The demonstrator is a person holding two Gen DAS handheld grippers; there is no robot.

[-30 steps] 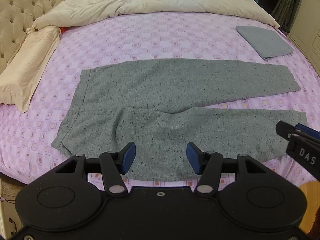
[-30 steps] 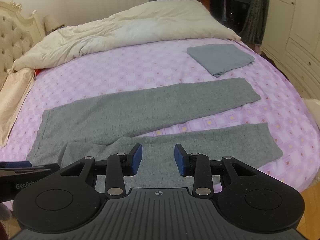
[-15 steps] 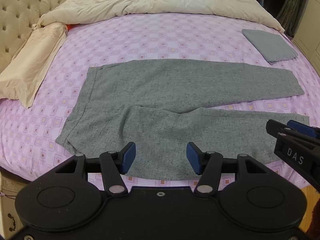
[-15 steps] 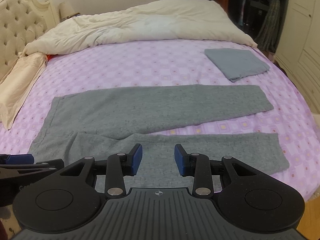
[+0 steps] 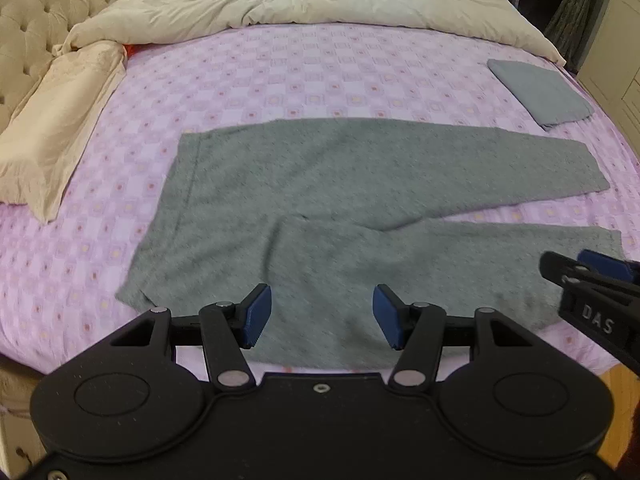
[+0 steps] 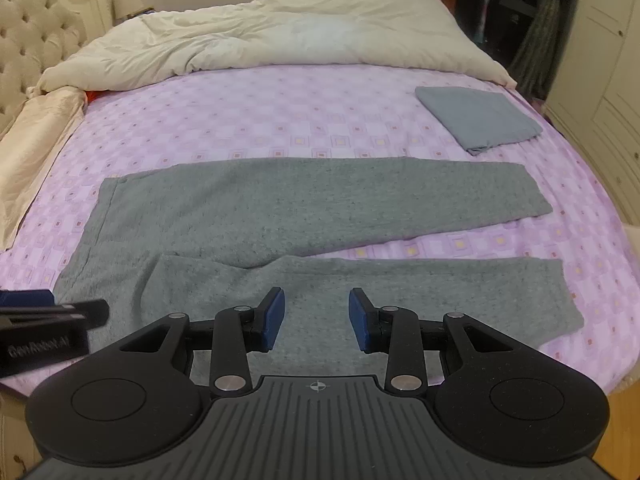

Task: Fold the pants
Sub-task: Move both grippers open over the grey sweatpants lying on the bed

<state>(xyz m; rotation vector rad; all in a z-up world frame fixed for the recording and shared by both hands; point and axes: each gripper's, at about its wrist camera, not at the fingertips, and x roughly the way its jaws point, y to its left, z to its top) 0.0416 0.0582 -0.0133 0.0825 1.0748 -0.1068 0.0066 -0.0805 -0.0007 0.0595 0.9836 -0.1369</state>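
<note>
On the bed (image 5: 280, 80), the pants (image 5: 360, 184) lie flat, legs apart, ready for folding; left hand-held gripper (image 5: 322, 316) and right hand-held gripper (image 6: 316, 318) hover spread, empty.

cream duvet (image 6: 280, 36) bunched along the far side of the purple checked sheet (image 6: 280, 120), folded blue-grey cloth (image 6: 478, 118) at right
</note>
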